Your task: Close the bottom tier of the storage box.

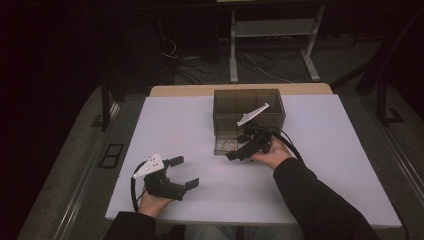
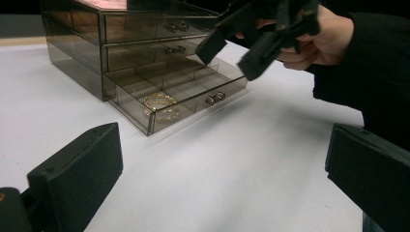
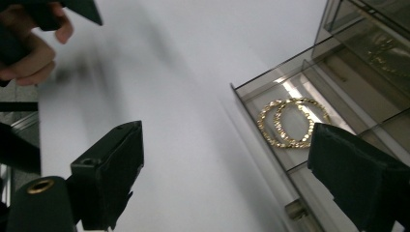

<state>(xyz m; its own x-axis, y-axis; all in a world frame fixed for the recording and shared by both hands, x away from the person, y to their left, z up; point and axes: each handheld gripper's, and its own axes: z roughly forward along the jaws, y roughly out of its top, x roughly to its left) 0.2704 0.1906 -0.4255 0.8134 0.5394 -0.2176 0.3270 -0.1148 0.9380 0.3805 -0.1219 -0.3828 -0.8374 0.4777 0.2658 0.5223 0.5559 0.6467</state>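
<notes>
A smoky clear drawer box (image 1: 249, 107) stands at the far middle of the white table (image 1: 320, 165). Its bottom drawer (image 2: 179, 99) is pulled out, and two gold hoops (image 3: 290, 123) lie in its front compartment, also seen as gold hoops (image 2: 160, 106) in the left gripper view. My right gripper (image 1: 239, 149) hovers just in front of the drawer, jaws wide apart and nothing between them (image 3: 227, 179). My left gripper (image 1: 186, 172) rests near the table's front left, open and empty (image 2: 222, 174), pointing toward the box.
The upper two drawers (image 2: 169, 38) of the box are closed. Beyond the table's far wooden edge (image 1: 240, 90), cables (image 1: 260, 65) lie on the floor around a white desk frame (image 1: 272, 30). Bare tabletop lies left and right of the box.
</notes>
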